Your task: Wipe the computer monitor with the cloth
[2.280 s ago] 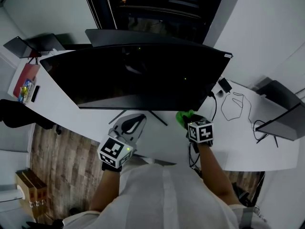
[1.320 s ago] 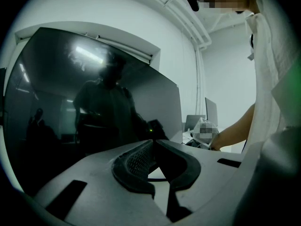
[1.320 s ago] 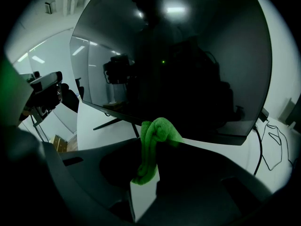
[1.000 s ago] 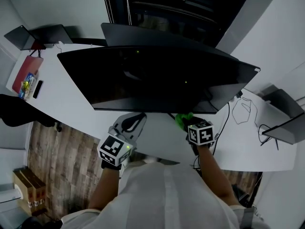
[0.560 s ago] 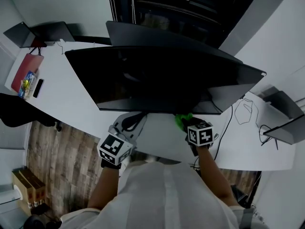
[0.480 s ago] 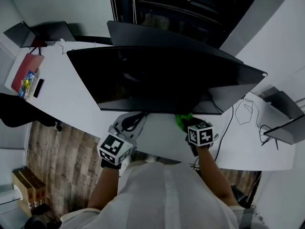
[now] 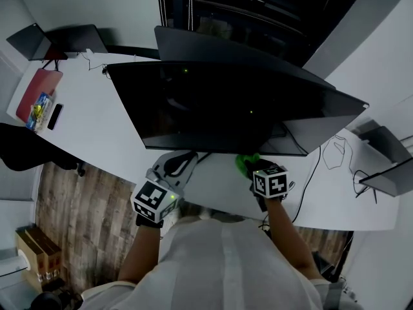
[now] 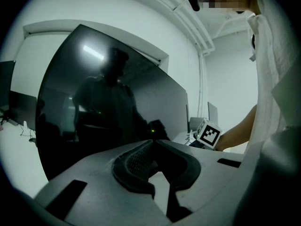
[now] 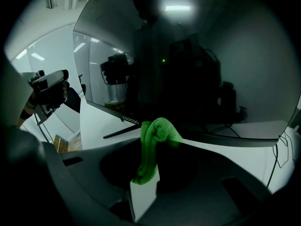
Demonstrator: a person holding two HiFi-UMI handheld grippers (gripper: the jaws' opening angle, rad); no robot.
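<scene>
Cloth point(image 7: 243, 163) of bright green is hanging bunched between the jaws of the right gripper point(image 7: 257, 170), which are clenching it tightly. One fold is sticking up above the tips and the rest is drooping down between them. In the right gripper view the cloth point(image 9: 153, 145) is sitting in front of the lower edge of the monitor point(image 9: 197, 69). Whether it is touching the screen cannot be told. From the head view, the wide dark monitor point(image 7: 232, 108) is standing on a white desk point(image 7: 97, 128), and the cloth is lying just below the monitor's bottom edge, right of its middle.

The left gripper point(image 7: 175, 168) is hovering near the same bottom edge, left of the cloth and apart from it. In the left gripper view its jaws are pressing together at the tips with nothing between them, and they are pointing toward the screen point(image 8: 94, 117), which is reflecting a dim standing figure.

A second dark screen point(image 7: 213, 47) is standing behind the monitor. A red folder point(image 7: 37, 92) is lying at the desk's far left end, and thin cables point(image 7: 332, 154) are trailing over the desk at the right. Wooden flooring point(image 7: 77, 212) is showing below the desk's edge.
</scene>
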